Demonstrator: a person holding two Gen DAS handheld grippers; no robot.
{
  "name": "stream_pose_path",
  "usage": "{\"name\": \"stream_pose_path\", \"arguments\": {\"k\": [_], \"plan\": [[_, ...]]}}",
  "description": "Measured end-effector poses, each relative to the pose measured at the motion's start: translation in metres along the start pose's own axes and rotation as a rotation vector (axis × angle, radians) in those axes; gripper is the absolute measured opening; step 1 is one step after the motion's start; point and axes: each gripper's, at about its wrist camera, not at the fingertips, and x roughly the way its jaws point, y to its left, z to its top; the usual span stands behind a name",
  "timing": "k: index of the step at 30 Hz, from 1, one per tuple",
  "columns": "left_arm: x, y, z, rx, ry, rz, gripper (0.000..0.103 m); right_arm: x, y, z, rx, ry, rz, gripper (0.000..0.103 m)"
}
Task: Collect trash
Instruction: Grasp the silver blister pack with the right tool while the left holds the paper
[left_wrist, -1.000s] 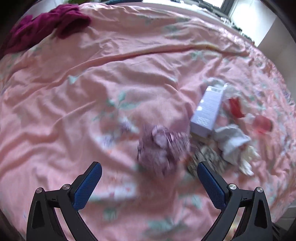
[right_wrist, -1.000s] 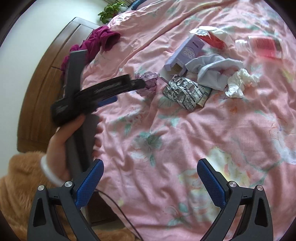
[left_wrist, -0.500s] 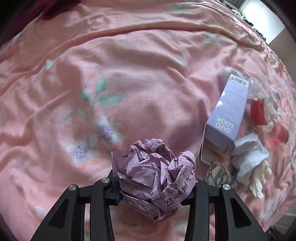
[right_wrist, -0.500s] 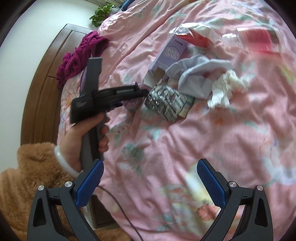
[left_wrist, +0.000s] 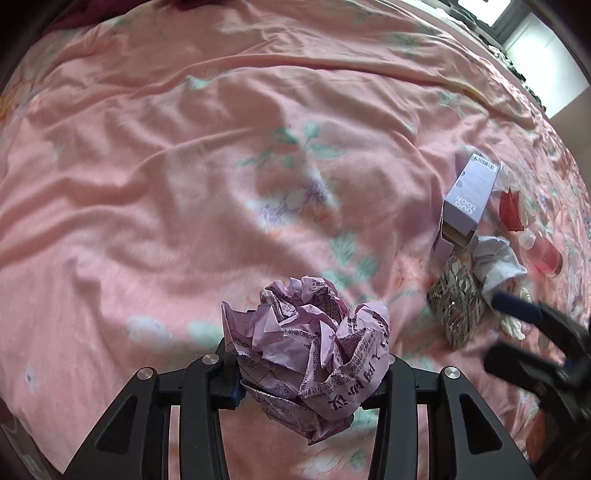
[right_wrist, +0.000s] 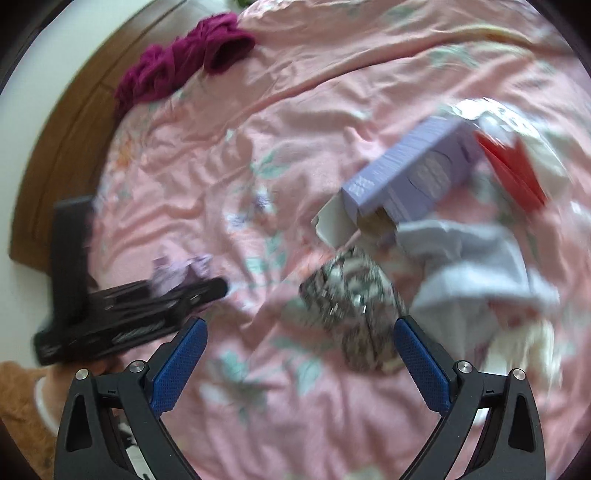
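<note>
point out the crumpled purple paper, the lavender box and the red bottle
crumpled purple paper (left_wrist: 310, 343), left wrist view, middle of the wad
lavender box (left_wrist: 471, 195), left wrist view, its long printed face
red bottle (left_wrist: 543, 253), left wrist view, its body

A bed in daylight.
Pink floral sheet (left_wrist: 184, 166) covers it; wooden headboard (right_wrist: 62, 147) against a white wall (right_wrist: 22, 103); bright window (left_wrist: 535, 22) beyond.

Crumpled printed paper ball (left_wrist: 308, 345); soft wrinkled cloth bedsheet (left_wrist: 184, 166).
</note>
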Motion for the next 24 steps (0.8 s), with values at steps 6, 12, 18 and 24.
{"name": "stream_pose_path", "arguments": {"k": [6, 12, 18, 24], "plan": [[0.005, 0.004, -0.007, -0.043, -0.005, -0.054, 0.044, 0.035, -0.002, 0.004, -0.130, 0.088, -0.130, 0.100], [0.010, 0.001, -0.009, -0.051, -0.005, -0.084, 0.044, 0.040, -0.005, 0.004, -0.167, 0.109, -0.147, 0.086], [0.014, -0.003, -0.009, -0.037, 0.010, -0.097, 0.044, 0.050, 0.000, 0.005, -0.182, 0.162, -0.249, 0.061], [0.015, -0.011, -0.009, -0.012, 0.012, -0.098, 0.044, 0.029, 0.014, 0.004, -0.121, 0.084, -0.207, 0.056]]}}
